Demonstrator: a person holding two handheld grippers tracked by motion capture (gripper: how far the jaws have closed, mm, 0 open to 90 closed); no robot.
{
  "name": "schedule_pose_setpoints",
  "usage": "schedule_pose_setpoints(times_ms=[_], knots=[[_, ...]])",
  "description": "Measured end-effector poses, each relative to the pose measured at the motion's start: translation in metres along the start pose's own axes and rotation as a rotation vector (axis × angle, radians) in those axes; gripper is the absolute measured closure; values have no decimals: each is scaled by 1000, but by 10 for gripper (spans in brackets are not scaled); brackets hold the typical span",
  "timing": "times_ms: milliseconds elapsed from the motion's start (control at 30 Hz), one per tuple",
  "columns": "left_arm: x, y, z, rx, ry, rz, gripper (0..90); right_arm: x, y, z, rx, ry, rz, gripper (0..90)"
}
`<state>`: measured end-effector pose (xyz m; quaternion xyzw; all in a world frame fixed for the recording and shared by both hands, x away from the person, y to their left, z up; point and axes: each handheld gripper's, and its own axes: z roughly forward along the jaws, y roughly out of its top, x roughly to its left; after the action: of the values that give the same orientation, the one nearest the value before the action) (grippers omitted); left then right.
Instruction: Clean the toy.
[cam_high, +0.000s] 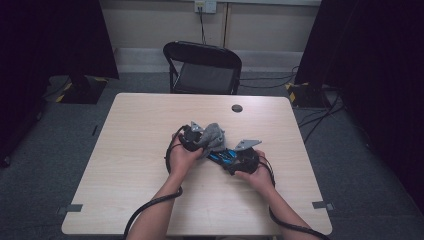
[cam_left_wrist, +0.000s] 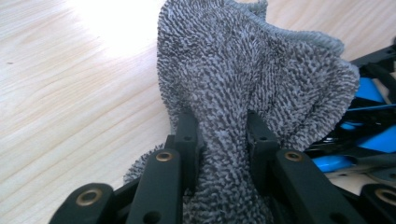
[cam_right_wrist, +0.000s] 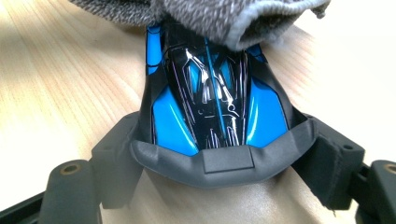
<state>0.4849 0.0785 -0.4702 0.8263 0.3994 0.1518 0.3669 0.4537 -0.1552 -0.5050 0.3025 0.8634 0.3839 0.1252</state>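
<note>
Left gripper (cam_left_wrist: 223, 140): jaws clenched on the grey cloth (cam_left_wrist: 243, 79), its nap plain in its own view.
Right gripper (cam_right_wrist: 219, 154): jaws clamped around the blue toy car (cam_right_wrist: 215, 107).
High view: cloth (cam_high: 212, 136) over car (cam_high: 225, 156), mid-table (cam_high: 140, 125).

Both forearms are bare, with no sleeves. The left gripper (cam_left_wrist: 223, 135) has black jaws with brass-ringed holes. The right gripper (cam_right_wrist: 219, 161) has black jaws with dark grey pads. A grey three-cornered plate tops each; black cables trail back.
</note>
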Motion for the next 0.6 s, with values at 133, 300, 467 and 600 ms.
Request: schedule_pose_setpoints(times_ms=[133,300,467,600], knots=[[7,-2,1,-1,20,-17,717,0,0,0,0,0,0,237],[13,-7,1,-15,40,-47,717,0,0,0,0,0,0,237],[21,-11,0,-11,54,-71,717,0,0,0,0,1,-1,237],[27,-12,-1,-4,68,-74,718,0,0,0,0,1,0,237]])
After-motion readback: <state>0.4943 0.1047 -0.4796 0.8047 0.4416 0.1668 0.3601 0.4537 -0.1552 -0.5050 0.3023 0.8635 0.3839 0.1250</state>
